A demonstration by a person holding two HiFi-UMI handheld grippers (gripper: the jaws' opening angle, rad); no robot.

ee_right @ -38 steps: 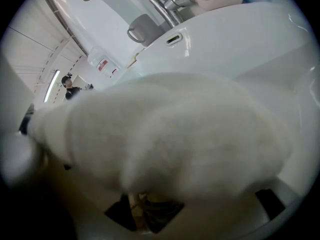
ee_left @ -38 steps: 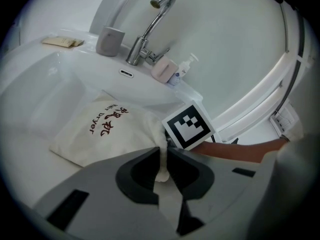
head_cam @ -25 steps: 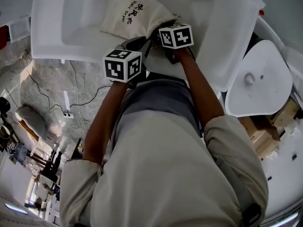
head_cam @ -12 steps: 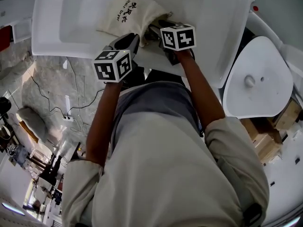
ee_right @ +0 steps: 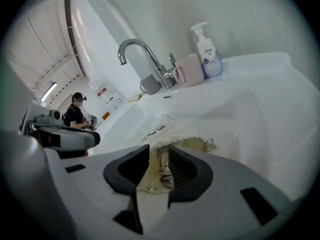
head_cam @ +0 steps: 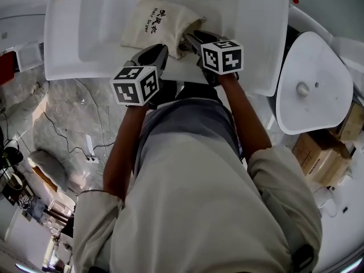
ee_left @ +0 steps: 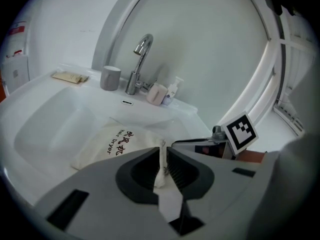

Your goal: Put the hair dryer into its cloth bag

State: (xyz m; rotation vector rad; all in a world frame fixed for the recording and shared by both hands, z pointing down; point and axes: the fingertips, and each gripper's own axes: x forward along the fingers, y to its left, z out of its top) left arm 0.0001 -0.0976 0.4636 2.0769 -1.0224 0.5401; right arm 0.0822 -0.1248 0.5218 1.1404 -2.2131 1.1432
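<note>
since a second ago the left gripper (ee_left: 163, 160) and the right gripper (ee_right: 161, 168) are coming up and back from the sink (head_cam: 74, 56). left jaws are standing narrow, pinching the mouth hem of the cloth bag (head_cam: 154, 26). right jaws have just been closing and are now squeezing gathered cloth. the bag's bulging body is lying in the sink.
</note>
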